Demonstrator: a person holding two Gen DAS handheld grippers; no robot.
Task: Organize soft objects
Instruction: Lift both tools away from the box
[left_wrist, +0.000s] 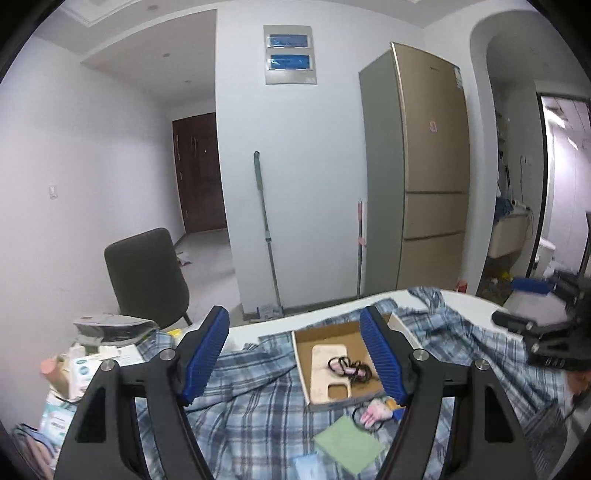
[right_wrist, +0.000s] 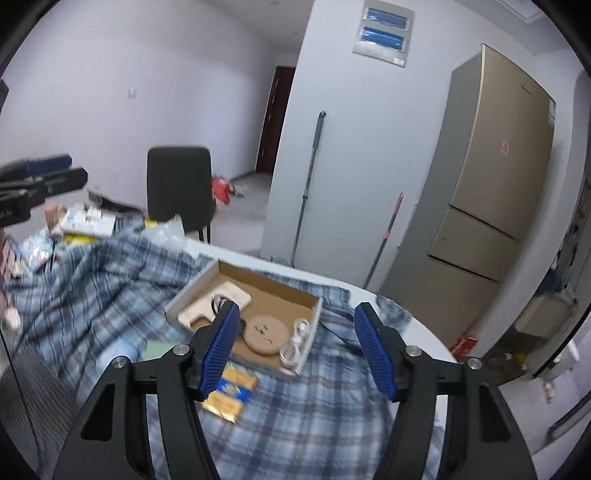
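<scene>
the left gripper (left_wrist: 295, 356) is spread wide with nothing between its blue pads, held above the blue plaid cloth (left_wrist: 251, 402) that lies rumpled over the white table (left_wrist: 476, 301). off to its left, past the left finger, boxes and packets (left_wrist: 85, 365) are piled at the table edge, with a dark chair (left_wrist: 146, 277) beyond them. just ahead, partly behind the right pad, sits an open cardboard box (left_wrist: 314, 336) on the cloth; inside it lie a cream phone case (left_wrist: 330, 371) and black-and-pink hair ties (left_wrist: 349, 367). nearer the gripper than the box, a pink soft item with a black band (left_wrist: 373, 411) and a green square cloth (left_wrist: 349, 443) rest on the plaid.

the right gripper (right_wrist: 297, 349) is also spread apart and holds nothing. its left pad overlaps the near edge of the same box, where a round tan disc (right_wrist: 266, 334) and a coiled white cable (right_wrist: 295, 345) show beside the phone case. below that pad a yellow-and-blue packet (right_wrist: 231, 395) lies on the plaid cloth, which runs under both fingers and bunches up to the left. ahead and to the right stand a mop (right_wrist: 308, 184) against the wall and a gold fridge (right_wrist: 491, 184).
</scene>
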